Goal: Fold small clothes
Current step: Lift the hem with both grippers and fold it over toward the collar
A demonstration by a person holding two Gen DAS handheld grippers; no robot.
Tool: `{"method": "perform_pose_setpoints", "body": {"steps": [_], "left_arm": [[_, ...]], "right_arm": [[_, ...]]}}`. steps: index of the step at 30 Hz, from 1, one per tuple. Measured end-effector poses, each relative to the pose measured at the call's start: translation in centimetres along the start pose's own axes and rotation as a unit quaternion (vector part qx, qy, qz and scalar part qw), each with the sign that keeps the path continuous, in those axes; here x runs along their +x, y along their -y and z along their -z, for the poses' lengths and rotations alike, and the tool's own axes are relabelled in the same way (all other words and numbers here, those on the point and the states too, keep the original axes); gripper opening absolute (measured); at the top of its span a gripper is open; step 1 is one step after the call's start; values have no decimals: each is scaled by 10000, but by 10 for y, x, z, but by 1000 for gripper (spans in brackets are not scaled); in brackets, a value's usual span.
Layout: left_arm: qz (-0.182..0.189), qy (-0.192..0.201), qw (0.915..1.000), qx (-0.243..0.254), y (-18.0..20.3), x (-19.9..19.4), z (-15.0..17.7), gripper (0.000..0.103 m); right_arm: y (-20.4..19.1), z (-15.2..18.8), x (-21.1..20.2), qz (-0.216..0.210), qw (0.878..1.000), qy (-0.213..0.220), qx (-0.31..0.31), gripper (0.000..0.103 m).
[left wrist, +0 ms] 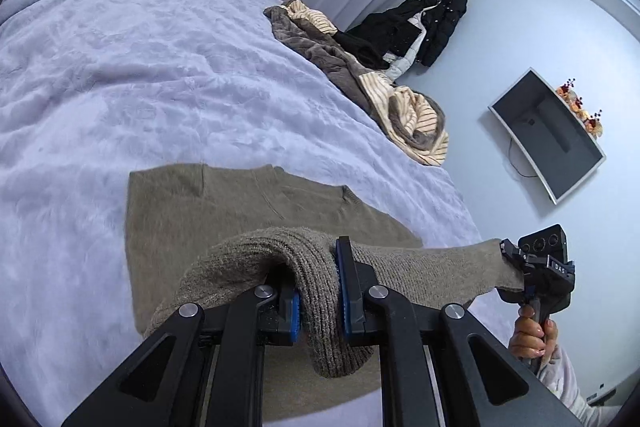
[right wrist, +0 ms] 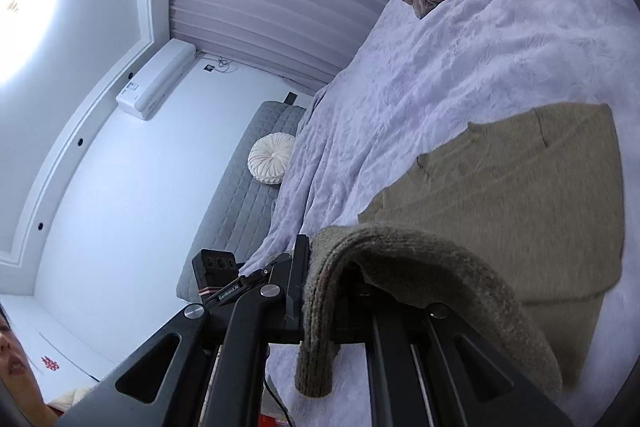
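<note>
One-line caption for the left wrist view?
Left gripper and right gripper clamp a taupe sweater's ribbed hem above a lilac bedspread.

1. The left hand-held gripper (left wrist: 318, 291) points downward, its blue-padded jaws pinched tight on the ribbed hem of the sweater (left wrist: 240, 211).
2. The right hand-held gripper (right wrist: 320, 291) sits closer to level, jaws likewise clamped on the hem.
3. In the left wrist view, the person's right hand (left wrist: 532, 337) wraps the right gripper's handle, a pale sleeve (left wrist: 568, 383) behind it.
</note>
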State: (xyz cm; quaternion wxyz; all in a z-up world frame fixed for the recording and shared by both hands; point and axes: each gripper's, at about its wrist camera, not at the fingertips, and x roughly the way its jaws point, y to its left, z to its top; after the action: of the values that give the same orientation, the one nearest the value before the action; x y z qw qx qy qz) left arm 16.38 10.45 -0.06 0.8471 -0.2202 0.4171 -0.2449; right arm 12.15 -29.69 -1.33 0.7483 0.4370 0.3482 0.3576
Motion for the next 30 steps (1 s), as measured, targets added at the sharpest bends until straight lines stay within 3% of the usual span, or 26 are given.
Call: {"method": "perform_pose_setpoints", "body": {"steps": [5,9,13,16,17,18,19,20,21,22,24,27,30], "left_arm": [[-584,-342,9976,-121,-43,82,-22,16],[-1062,-847,9906,-158,-67,127,-11,16],[-841,-844,9925,-266,-72,125,-14,17],[-305,-495,9974,-432,-64,98,-22,19],[-244,-397,9981,-402,-59,91,-26,26],[-230,-279,9987,-360,-55,85,-30,51],[-307,-59,9991,-300,-51,78,-34,81],[-518,317,9980,-179,-46,68,-36,91],[-715,626,9955,-4,-41,60,-38,97],[-814,699,9942,119,-39,56,-41,97],[-905,538,9944,126,-42,55,-43,97],[-1208,38,9923,279,-50,60,-31,97],[-1388,-449,9887,350,-65,61,1,97]], "right_arm": [[78,-43,52,539,9960,-59,710,8],[138,-43,76,907,9866,-82,1351,8],[158,-47,82,819,9827,66,1658,11],[153,-58,77,619,9851,262,1585,12],[151,-62,76,553,9858,294,1560,15],[149,-67,75,523,9863,337,1529,16],[146,-72,73,554,9864,414,1489,28],[143,-75,69,566,9861,548,1466,58],[140,-77,65,536,9854,698,1458,72],[136,-79,61,508,9846,828,1454,77],[128,-81,52,587,9843,904,1400,77],[114,-71,38,1176,9834,754,1161,77],[106,-50,20,1734,9796,513,878,77]]}}
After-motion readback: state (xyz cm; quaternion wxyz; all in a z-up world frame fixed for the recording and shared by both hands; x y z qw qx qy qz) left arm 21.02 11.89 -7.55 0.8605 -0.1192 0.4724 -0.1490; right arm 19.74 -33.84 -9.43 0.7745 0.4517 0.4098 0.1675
